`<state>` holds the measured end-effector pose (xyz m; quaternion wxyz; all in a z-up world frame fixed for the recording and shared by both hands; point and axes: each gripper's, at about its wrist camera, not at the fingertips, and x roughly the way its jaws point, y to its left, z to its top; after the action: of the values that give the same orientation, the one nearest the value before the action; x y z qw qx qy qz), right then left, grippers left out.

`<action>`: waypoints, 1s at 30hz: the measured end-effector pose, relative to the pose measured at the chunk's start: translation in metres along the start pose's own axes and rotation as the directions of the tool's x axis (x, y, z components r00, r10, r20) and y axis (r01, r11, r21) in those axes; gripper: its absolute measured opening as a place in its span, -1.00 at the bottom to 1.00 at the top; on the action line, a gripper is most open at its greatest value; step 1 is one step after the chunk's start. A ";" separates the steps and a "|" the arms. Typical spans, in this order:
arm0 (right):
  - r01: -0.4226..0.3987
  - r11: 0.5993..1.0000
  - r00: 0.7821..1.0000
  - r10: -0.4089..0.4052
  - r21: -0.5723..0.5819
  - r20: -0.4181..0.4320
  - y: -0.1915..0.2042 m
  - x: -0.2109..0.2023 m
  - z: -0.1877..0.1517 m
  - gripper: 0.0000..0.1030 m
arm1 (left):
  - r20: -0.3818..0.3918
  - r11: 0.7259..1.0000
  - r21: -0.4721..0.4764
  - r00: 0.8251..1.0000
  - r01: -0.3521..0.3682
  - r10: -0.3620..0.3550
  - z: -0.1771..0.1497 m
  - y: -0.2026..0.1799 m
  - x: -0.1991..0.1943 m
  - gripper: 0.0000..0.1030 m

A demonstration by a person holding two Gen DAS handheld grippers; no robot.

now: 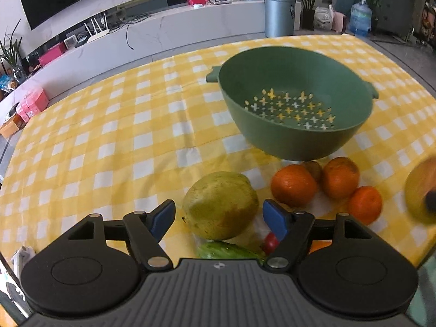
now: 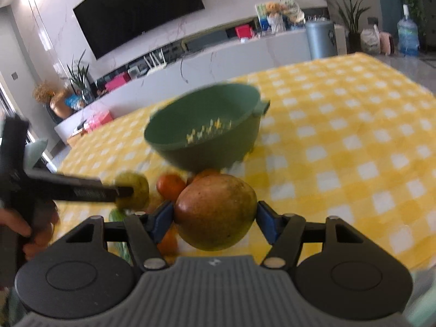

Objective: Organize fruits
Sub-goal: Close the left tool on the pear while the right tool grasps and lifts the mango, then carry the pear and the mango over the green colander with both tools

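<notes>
A green strainer bowl [image 1: 294,109] stands empty on the yellow checked tablecloth [image 1: 109,136]. In front of it lie three oranges [image 1: 294,185], a kiwi [image 1: 313,167] and a green-yellow pear [image 1: 220,204]. My left gripper [image 1: 219,218] is open with the pear between its blue pads, not touching. A cucumber [image 1: 229,250] and a red fruit [image 1: 271,242] lie below. My right gripper [image 2: 215,218] is shut on a red-green mango [image 2: 215,212], held above the table near the bowl [image 2: 204,128]. The mango also shows blurred at the left wrist view's right edge [image 1: 422,190].
The left gripper and the hand holding it show in the right wrist view [image 2: 68,190]. Beyond the table's far edge are a white TV bench [image 1: 163,32], a grey bin [image 1: 279,13] and plants.
</notes>
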<state>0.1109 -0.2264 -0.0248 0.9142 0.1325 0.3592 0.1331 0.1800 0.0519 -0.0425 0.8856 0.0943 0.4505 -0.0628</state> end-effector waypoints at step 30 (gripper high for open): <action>-0.013 0.986 1.000 0.008 -0.164 -0.028 0.009 0.119 0.121 0.23 | 0.235 0.982 -0.136 0.967 0.133 -0.099 0.051 0.027 -0.030 0.56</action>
<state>0.2775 -0.1955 -0.0107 0.9162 0.0568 0.3588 0.1690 0.2076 0.0673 0.0145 0.9307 -0.0074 0.3543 -0.0906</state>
